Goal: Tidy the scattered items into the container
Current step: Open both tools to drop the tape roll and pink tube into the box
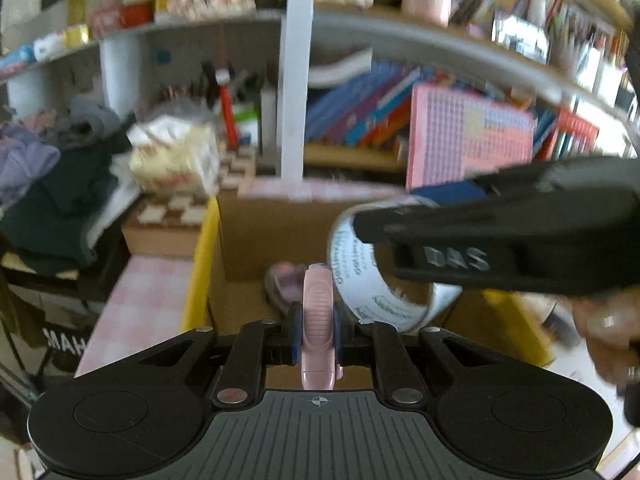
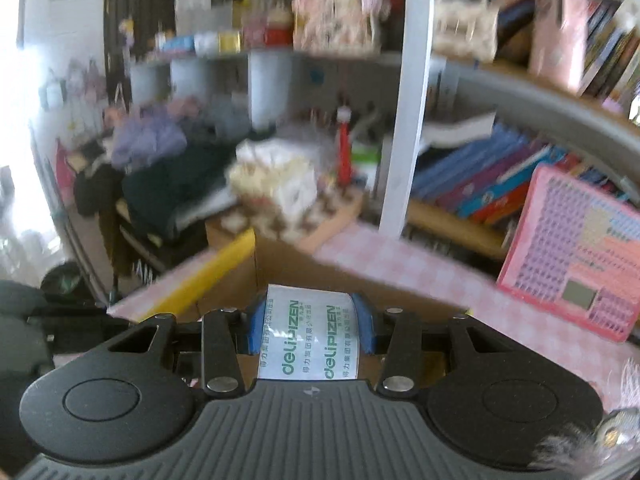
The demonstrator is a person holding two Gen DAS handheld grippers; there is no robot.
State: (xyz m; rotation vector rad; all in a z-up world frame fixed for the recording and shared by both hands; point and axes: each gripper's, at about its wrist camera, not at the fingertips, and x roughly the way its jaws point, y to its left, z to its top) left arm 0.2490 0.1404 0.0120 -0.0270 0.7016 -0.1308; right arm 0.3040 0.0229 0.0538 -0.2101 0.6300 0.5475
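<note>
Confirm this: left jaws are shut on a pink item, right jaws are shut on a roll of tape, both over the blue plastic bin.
Wrong on the container: the left wrist view shows a cardboard box with yellow flaps. The pink item and roll of tape are right.

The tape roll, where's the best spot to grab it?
Across its flat sides, as the right gripper does now: one of its fingers on each edge of the tape roll, coming from above. The sides are flat and parallel, so the pads sit square; the curved, printed band would slip. The open cardboard box lies just below.
</note>
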